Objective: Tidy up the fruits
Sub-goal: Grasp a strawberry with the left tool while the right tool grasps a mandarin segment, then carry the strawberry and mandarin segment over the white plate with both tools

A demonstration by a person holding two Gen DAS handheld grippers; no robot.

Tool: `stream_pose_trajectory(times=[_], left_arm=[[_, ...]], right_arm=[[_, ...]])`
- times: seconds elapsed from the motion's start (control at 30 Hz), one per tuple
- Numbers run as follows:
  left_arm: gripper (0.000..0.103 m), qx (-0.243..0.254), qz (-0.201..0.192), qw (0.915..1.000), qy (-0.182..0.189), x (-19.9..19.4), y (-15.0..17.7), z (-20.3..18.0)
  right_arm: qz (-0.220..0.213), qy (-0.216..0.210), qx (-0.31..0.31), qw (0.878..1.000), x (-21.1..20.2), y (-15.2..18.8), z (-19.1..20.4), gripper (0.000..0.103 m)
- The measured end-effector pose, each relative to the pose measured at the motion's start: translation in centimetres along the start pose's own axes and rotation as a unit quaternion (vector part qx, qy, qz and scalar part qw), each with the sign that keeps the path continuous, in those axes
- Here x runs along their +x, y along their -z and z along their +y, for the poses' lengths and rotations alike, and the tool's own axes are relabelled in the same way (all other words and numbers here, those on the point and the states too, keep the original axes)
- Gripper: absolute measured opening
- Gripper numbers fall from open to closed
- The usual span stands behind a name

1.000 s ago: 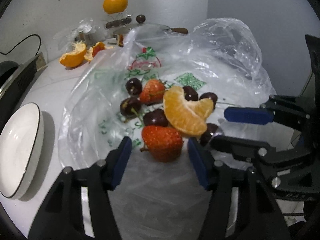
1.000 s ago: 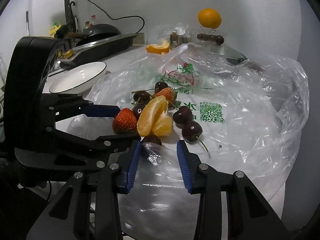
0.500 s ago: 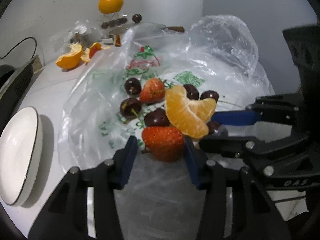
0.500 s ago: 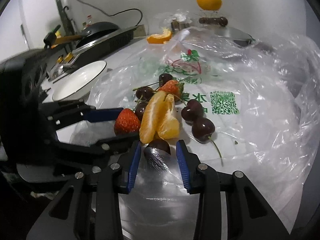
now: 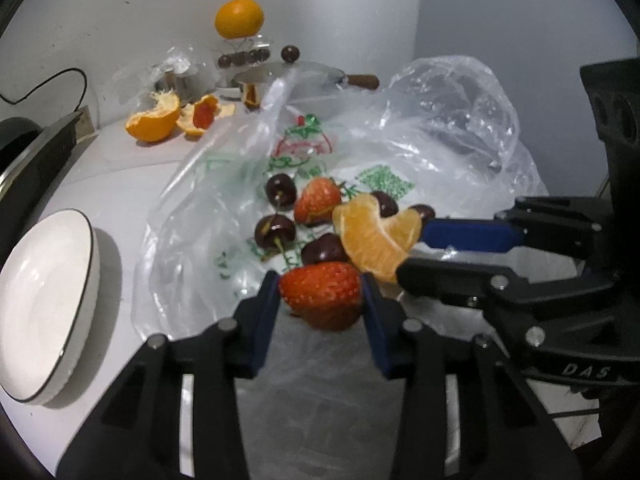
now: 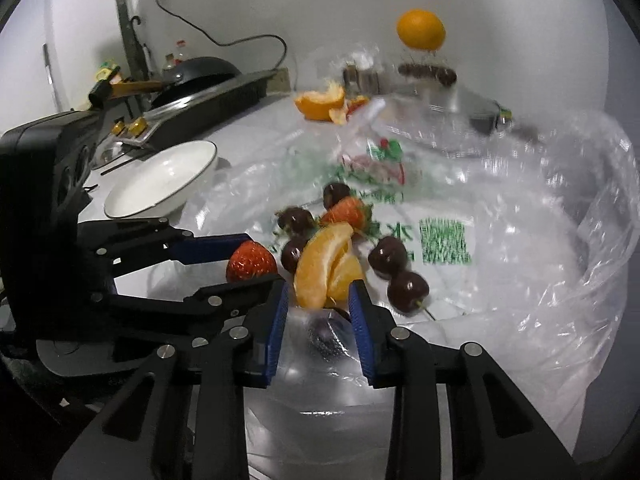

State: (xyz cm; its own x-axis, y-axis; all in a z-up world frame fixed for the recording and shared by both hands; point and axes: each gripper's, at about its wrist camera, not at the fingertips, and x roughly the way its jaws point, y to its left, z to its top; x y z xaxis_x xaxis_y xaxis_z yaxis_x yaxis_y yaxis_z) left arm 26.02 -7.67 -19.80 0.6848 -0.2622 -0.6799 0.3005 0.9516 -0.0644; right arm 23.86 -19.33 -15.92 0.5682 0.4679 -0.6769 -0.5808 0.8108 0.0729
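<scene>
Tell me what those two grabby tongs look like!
Both tongs, the left tongs and the right tongs, are black plastic with two long fingers, blue ridged pads inside and shiny silver bolts. The right one's side reads "DAS" in pale letters. No cables, hands or sleeves show.

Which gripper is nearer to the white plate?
Left. The left gripper holds a strawberry closer to the plate; the right gripper is farther, around the orange segments.

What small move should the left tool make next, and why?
Probably lift straight up a little. The left tool has just been closing and its pads now sit against both sides of the near strawberry, which lies on the plastic bag. The white bowl waits empty to its left.
</scene>
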Motion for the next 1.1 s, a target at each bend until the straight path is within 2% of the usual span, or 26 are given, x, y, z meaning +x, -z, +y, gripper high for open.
stream_pose_trajectory(times=[0.33, 0.5, 0.77, 1.0, 1.1], left_arm=[[0.041, -0.015, -0.037, 0.9992, 0.005, -3.4, -0.6, 1.2], [0.041, -0.043, -0.076, 0.9959, 0.024, -6.1, -1.2, 2.1], [0.041, -0.079, -0.127, 0.9883, 0.029, -8.5, -1.3, 3.3], [0.041, -0.074, -0.131, 0.9885, 0.018, -9.2, -1.2, 3.6], [0.041, -0.064, -0.132, 0.9890, 0.017, -9.3, -1.2, 3.5]], right_arm=[[-0.015, 0.000, -0.008, 1.000, 0.2, -1.3, 0.0, 0.035], [-0.016, 0.010, -0.011, 1.000, 0.6, -2.2, 0.1, 0.035], [0.012, 0.015, -0.036, 0.999, 2.2, -1.7, 1.2, 0.035], [0.016, 0.061, -0.061, 0.996, 3.5, -1.6, 1.8, 0.034], [0.019, 0.092, -0.090, 0.992, 4.2, -1.5, 2.5, 0.034]])
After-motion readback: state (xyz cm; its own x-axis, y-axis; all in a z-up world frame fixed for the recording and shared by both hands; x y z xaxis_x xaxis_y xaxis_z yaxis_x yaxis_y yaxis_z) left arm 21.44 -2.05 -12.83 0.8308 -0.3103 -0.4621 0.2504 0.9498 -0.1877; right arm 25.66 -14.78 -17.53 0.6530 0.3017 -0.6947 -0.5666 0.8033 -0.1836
